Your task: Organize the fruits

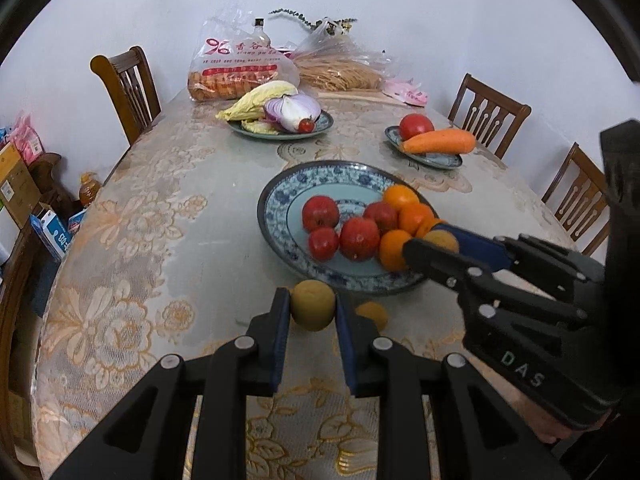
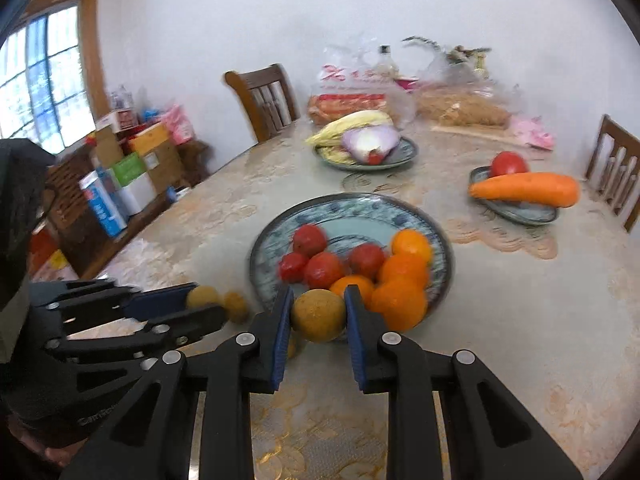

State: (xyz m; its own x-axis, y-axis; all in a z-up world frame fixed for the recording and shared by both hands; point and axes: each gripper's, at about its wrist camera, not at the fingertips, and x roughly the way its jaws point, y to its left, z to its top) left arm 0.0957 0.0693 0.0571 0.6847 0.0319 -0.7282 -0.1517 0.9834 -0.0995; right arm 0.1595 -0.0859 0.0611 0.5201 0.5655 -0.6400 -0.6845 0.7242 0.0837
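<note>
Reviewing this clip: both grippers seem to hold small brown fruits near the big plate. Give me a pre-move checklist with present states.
1. Left gripper shut on its brown fruit: ok.
2. Right gripper shut on its brown fruit: ok.
3. Big plate has bare space at its left and far side: ok.
4. Grippers apart from each other: ok.
5. Loose brown fruit on the table beside the left gripper, not yet collected: not ok.
6. Whether either held fruit is lifted off the table: cannot tell.

We see the right wrist view smeared, so the bag (image 2: 352, 92) print is unreadable. The right gripper (image 1: 434, 246) hides part of its brown fruit (image 1: 442, 240) and the oranges (image 1: 412, 216) behind.
</note>
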